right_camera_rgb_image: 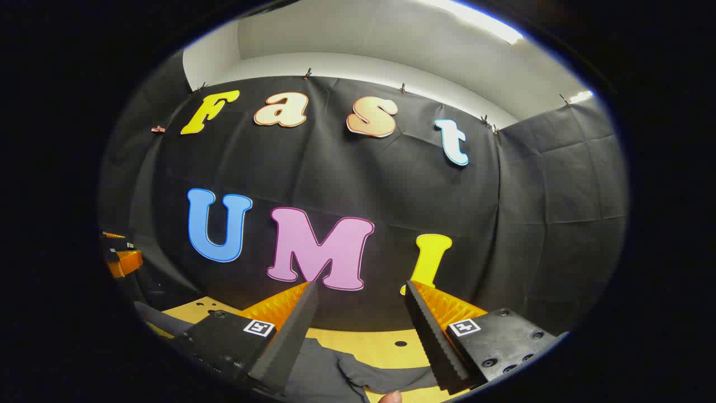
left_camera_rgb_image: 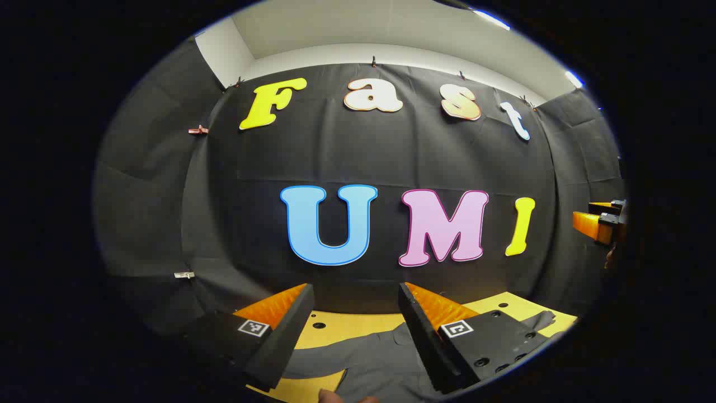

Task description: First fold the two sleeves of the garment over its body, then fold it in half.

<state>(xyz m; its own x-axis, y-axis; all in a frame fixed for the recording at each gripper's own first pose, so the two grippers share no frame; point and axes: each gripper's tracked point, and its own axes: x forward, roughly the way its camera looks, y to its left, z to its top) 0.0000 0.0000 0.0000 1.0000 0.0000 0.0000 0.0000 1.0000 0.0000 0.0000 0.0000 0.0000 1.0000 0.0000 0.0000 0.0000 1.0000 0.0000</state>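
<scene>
A dark grey garment lies on the yellow table, low in the left gripper view. My left gripper is held above it, open, nothing between its fingers. At the far right edge of that view shows the right gripper. In the right gripper view the garment spreads below my right gripper, which is open and empty, raised off the cloth. The left gripper shows at the left edge there. A sleeve end lies at the table's right.
The yellow table has small round holes in its top and runs back to the black booth wall. A fingertip shows at the bottom edge of the right gripper view, another low in the left gripper view.
</scene>
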